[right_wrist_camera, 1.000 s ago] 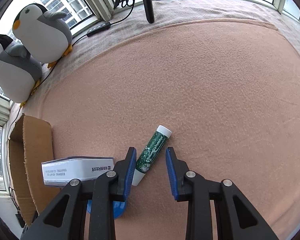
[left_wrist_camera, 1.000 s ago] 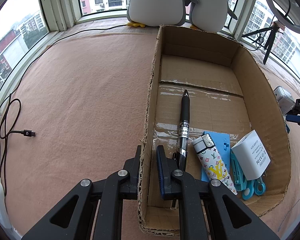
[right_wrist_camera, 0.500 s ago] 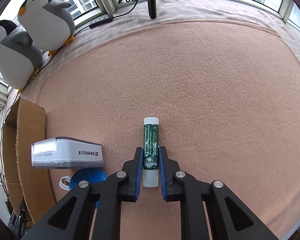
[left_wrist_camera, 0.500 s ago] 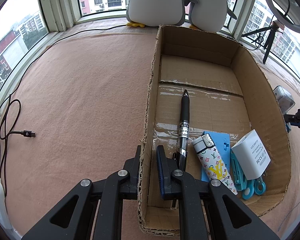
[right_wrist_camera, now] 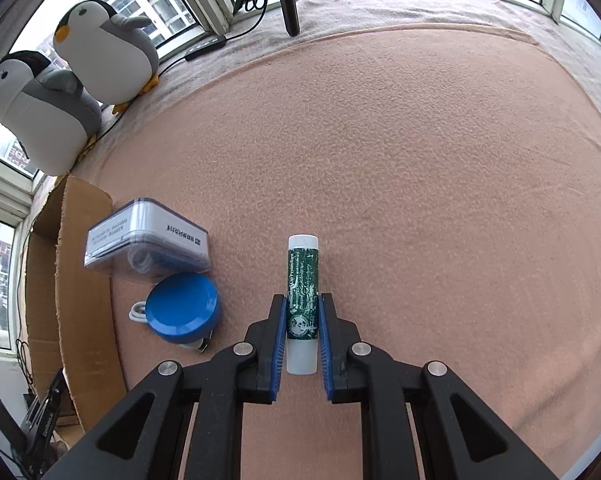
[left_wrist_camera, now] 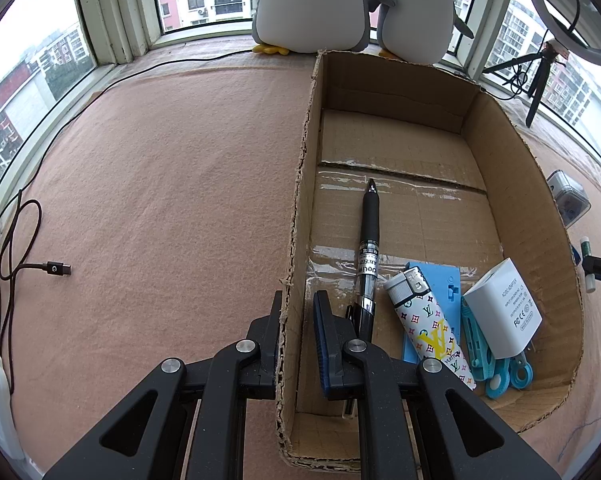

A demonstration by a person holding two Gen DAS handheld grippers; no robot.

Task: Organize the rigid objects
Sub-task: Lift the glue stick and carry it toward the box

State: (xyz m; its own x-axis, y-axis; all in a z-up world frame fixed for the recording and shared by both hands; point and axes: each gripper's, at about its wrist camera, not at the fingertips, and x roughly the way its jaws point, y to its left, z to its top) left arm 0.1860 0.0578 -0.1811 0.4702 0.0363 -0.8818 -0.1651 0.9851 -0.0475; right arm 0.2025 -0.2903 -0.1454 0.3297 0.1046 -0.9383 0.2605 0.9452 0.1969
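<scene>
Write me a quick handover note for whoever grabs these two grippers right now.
Left gripper: straddles the near left wall of the brown cardboard box; whether it pinches the wall I cannot tell.
Right gripper: shut on the green-and-white lip balm tube, over the pink felt cloth.
In the box: black gel pen, patterned lighter, white charger cube, flat blue plastic piece, teal scissors.
Left to do: box the tube, then the clear plastic case and the round blue tape measure lying beside the box.
</scene>
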